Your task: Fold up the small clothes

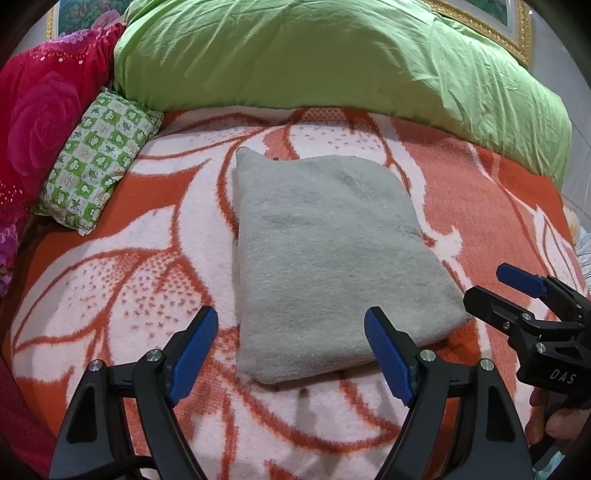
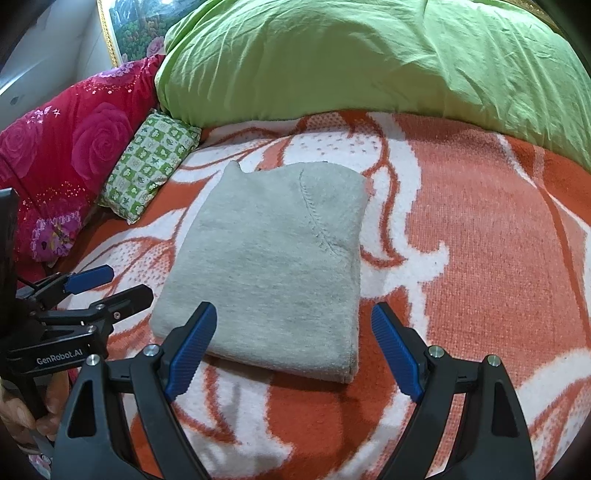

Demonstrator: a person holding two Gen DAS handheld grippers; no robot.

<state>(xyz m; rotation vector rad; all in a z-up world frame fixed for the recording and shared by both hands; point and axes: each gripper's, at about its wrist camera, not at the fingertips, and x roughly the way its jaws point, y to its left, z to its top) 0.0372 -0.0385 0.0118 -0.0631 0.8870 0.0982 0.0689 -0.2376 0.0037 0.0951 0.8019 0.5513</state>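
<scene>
A: Anything hidden?

B: The frame (image 2: 110, 33) is cut off by the view's edge; my left gripper (image 1: 291, 349) covers a little blanket (image 1: 498, 206).

A: Around?

B: 1 green duvet (image 1: 332, 55), 1 checked pillow (image 1: 99, 162), 1 red quilt (image 1: 40, 122).

A: Count?

B: 1 folded grey garment (image 2: 273, 258), mid-bed; 2 grippers, right gripper (image 2: 295, 349) too, both wide, holding nothing.

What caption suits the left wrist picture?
Open left gripper hovering over a folded grey garment on an orange floral blanket.
</scene>
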